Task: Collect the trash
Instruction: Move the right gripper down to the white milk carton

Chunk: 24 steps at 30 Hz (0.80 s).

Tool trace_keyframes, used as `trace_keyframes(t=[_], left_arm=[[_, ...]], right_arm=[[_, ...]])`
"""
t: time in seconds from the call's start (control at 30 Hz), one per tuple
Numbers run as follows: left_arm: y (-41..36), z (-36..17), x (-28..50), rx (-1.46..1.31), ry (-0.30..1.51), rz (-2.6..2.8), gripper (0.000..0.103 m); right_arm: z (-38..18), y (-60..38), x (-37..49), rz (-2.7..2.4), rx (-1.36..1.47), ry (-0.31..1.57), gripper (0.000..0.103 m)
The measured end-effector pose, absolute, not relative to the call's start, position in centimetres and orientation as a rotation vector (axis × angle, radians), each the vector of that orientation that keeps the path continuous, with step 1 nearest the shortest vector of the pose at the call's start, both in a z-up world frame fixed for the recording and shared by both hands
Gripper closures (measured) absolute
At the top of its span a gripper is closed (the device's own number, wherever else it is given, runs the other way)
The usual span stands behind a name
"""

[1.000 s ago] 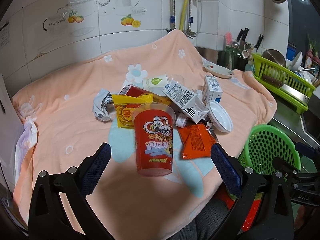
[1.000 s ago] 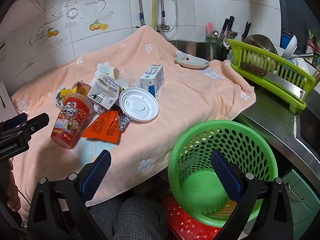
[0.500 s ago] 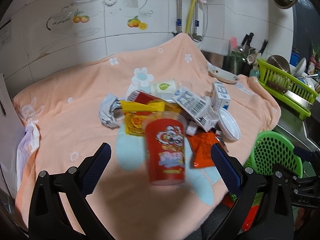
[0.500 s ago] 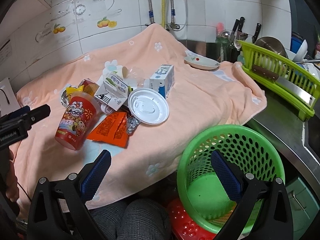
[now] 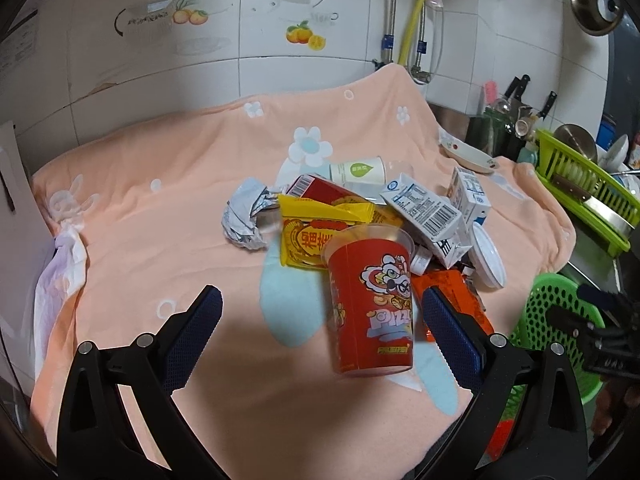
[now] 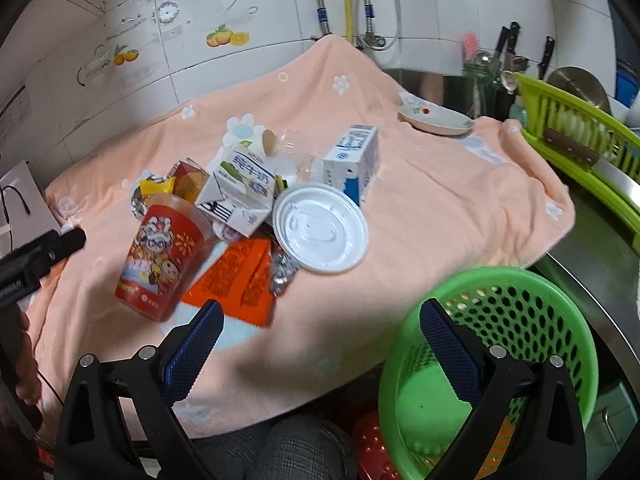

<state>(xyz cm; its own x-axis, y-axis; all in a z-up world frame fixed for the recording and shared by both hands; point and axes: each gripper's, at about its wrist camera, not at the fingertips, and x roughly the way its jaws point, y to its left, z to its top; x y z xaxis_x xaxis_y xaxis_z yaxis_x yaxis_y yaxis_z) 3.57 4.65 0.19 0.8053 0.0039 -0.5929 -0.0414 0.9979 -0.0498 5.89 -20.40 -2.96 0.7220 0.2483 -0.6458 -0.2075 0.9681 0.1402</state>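
Both my jaws are spread wide with nothing in them. My left gripper point(image 5: 320, 332) hovers low over the peach towel point(image 5: 168, 208) covering the surface, and the red cup point(image 5: 370, 300) stands upright just ahead, closer to my right-hand finger than the left but not touching either as far as I can see. My right gripper point(image 6: 316, 340) hangs at the towel's front edge, with the green basket point(image 6: 520, 292) right under its right-hand finger, off the side of the surface and lower down.

The trash pile sits mid-towel behind the cup: a yellow wrapper point(image 5: 316, 228) right behind it, an orange wrapper point(image 6: 240, 276) flat beside it, a crumpled foil ball point(image 5: 246, 216) off to the left. A white lid point(image 6: 320, 232) lies flat next to the orange wrapper, with a milk carton point(image 6: 240, 188) tipped over behind it and a blue-and-white carton point(image 6: 354, 160) on the lid's far side.

Further out there's a small dish point(image 6: 436, 120) at the towel's back corner and a green dish rack point(image 6: 576, 140) by the sink.
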Motion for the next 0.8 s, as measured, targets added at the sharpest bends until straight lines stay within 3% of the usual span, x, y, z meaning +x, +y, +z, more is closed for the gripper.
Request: trace_keyframes(t=[0.5,0.8], left_arm=[[6.8,-0.9,5.1,-0.098,0.668,0.052,0.005],[7.9,-1.1,6.4,-0.134,0.678,0.064,0.005]], right_arm=[[0.9,-15.7,15.2,0.559,0.131,0.778,0.009],[-0.5,-13.8,21.1,0.602,0.134,0.885,0.014]])
